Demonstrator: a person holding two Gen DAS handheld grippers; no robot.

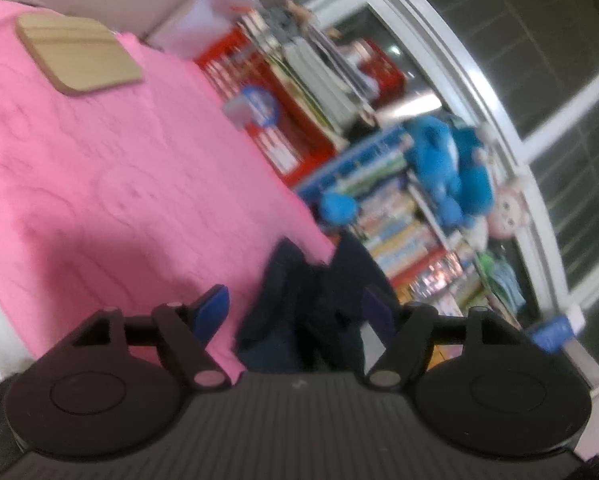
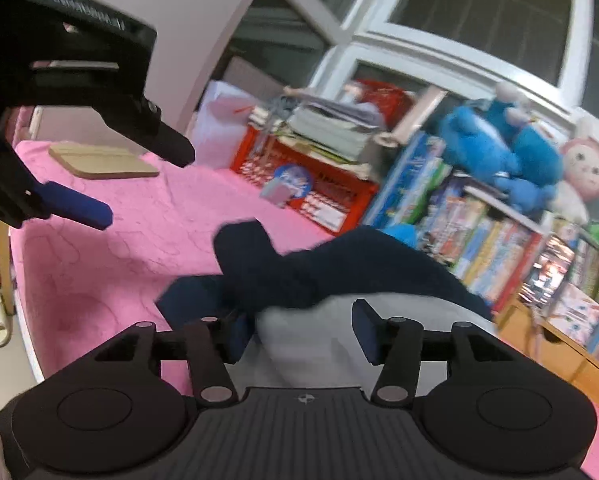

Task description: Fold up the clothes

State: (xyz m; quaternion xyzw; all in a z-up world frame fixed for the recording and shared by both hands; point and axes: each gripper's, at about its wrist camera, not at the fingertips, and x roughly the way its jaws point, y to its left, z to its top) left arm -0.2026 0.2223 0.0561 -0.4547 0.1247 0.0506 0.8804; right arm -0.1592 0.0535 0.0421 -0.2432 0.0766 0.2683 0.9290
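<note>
A pink bedspread is covering the bed, its quilted pattern showing through motion blur. A dark navy garment is lying bunched at the bed's near edge, at 12 o'clock just ahead of the right gripper, partly draped over a pale grey garment. The right gripper's fingers are standing spread, the grey cloth lying between them; whether the pads are touching it cannot be told. The left gripper is hovering at 10 o'clock in the right wrist view, its fingers spread over bare bedspread and gripping nothing. In its own view the navy garment is lying between the fingers, toward the 1 o'clock one. White lettering is running along the left gripper's black housing, too blurred to read. A wooden board is resting on the bedspread at 11 o'clock. Beyond the bed, a red crate is holding stacked books, a bookshelf is showing colourful spines with unreadable titles, and a blue plush toy is sitting on top before white-framed windows.
</note>
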